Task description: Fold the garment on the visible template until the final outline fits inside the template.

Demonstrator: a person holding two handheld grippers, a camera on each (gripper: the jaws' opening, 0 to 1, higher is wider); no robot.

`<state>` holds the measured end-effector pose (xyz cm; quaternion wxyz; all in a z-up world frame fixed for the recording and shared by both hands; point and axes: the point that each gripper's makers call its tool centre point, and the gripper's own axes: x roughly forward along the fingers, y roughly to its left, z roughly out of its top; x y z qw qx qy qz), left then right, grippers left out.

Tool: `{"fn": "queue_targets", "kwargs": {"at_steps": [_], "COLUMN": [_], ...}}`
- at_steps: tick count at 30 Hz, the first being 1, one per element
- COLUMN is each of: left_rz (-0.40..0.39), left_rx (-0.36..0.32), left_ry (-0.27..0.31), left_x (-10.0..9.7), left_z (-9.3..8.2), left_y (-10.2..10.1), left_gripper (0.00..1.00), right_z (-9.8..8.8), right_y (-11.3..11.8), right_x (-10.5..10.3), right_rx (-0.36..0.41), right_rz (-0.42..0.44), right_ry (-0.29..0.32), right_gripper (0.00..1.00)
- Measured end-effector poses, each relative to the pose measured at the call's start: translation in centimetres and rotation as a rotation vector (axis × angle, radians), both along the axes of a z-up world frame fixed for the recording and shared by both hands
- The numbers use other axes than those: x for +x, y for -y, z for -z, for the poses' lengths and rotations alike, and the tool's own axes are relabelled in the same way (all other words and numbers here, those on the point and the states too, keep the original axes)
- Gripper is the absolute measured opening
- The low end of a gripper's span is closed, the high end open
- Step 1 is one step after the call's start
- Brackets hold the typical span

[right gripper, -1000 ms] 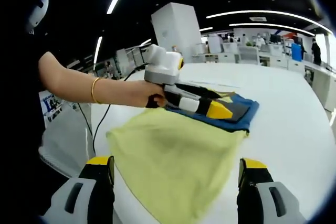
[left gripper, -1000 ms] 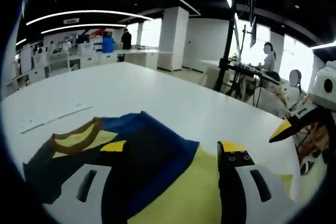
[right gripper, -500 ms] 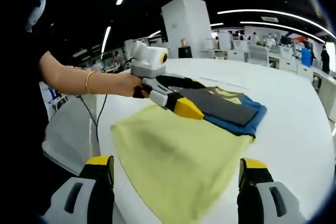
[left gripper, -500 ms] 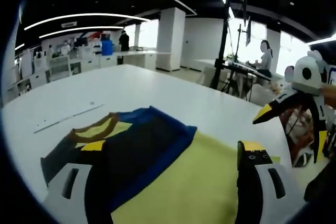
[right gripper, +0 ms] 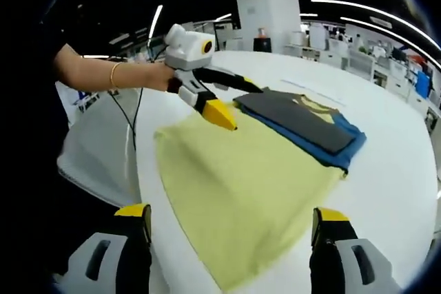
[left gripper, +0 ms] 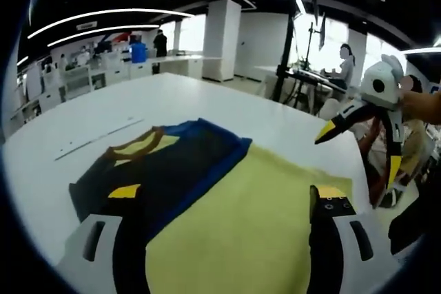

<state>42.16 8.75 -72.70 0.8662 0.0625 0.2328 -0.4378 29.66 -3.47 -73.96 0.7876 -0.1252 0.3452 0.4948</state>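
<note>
Here garment (right gripper: 255,184) lies flat on bench (right gripper: 386,191), yellow part nearest. Left claw (right gripper: 234,105) and right claw (right gripper: 231,253) gape wide, both empty.

Garment (right gripper: 255,170): pale yellow body, blue and dark grey upper fold, brown collar (left gripper: 134,146). Table (left gripper: 89,118) white. Gripper tips yellow.

Gold bangle (right gripper: 114,74), yellow-tipped fingers (right gripper: 219,113)

Soft matt cloth garment (right gripper: 255,170) lies on a smooth, faintly glossy white table (right gripper: 400,170).
</note>
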Motion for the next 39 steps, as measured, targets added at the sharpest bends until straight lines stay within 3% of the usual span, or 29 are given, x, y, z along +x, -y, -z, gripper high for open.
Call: {"fn": "queue_targets", "kwargs": {"at_steps": [11,13,21,35,39], "left_rz": [0.083,0.092,0.133,0.181,0.196], "left_rx": [0.082,0.081,0.127,0.192,0.221], "left_ry": [0.001,-0.003,0.013,-0.015,-0.020], "left_x": [-3.9,-4.6,-7.3,-11.1,-12.0], "left_z": [0.8,0.9,0.8,1.3,1.8], "left_y": [-1.8,-2.1,-3.5,-6.3,-6.8], "left_gripper": [0.88,0.84,0.77,0.58,0.57], "right_z": [1.0,1.0,1.2,2.2,2.7], "right_y": [0.2,0.4,1.1,1.8,2.1], "right_x": [-1.0,-1.1,-1.8,-2.9,-3.3], "right_rx": [-0.063,-0.073,-0.100,-0.192,-0.226], "right_rz": [-0.041,-0.037,-0.052,-0.112,-0.131], "right_ry": [-0.032,-0.040,-0.032,-0.007,-0.007], "right_gripper": [0.81,0.79,0.74,0.57,0.53]}}
